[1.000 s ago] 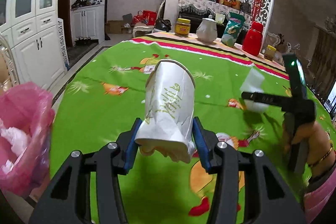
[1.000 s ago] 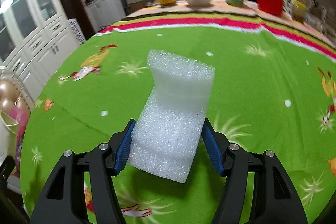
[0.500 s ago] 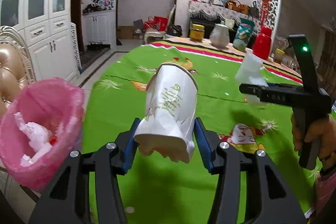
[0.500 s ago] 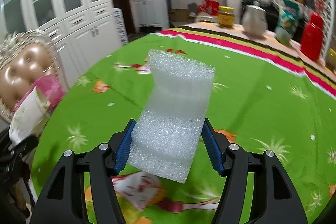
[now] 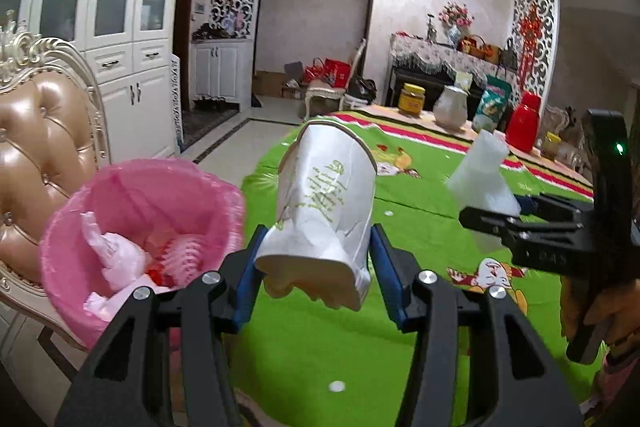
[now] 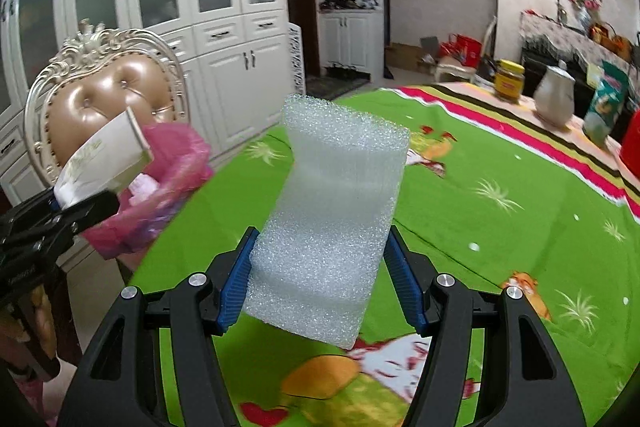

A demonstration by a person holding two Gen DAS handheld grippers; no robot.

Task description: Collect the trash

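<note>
Item 1. Crumpled white paper cup with green lettering (image 5: 324, 215): pinched at its crushed base between the blue pads of the left tongs (image 5: 316, 263), held in the air just beside the bin's rim, not yet over the opening. Status: collected, not deposited.

Item 2. White foam packing block, bubbled texture (image 6: 332, 211): clamped across its lower part by the right tongs (image 6: 320, 275), carried above the green patterned tablecloth of the table (image 6: 500, 227), farther from the bin than the cup. Status: collected, not deposited.

Item 3. Bin lined with a pink plastic bag (image 5: 136, 223): stands off the table's edge, in front of a tan padded chair with a carved pale frame (image 5: 36, 147). Already holds crumpled pink-and-white scraps. Status: partly filled.

Remaining, by judgement: bring each piece over the opening and release it. No further loose trash is visible on the near cloth; the far edge carries a jar, jug, packet and red flask, seemingly not trash.
</note>
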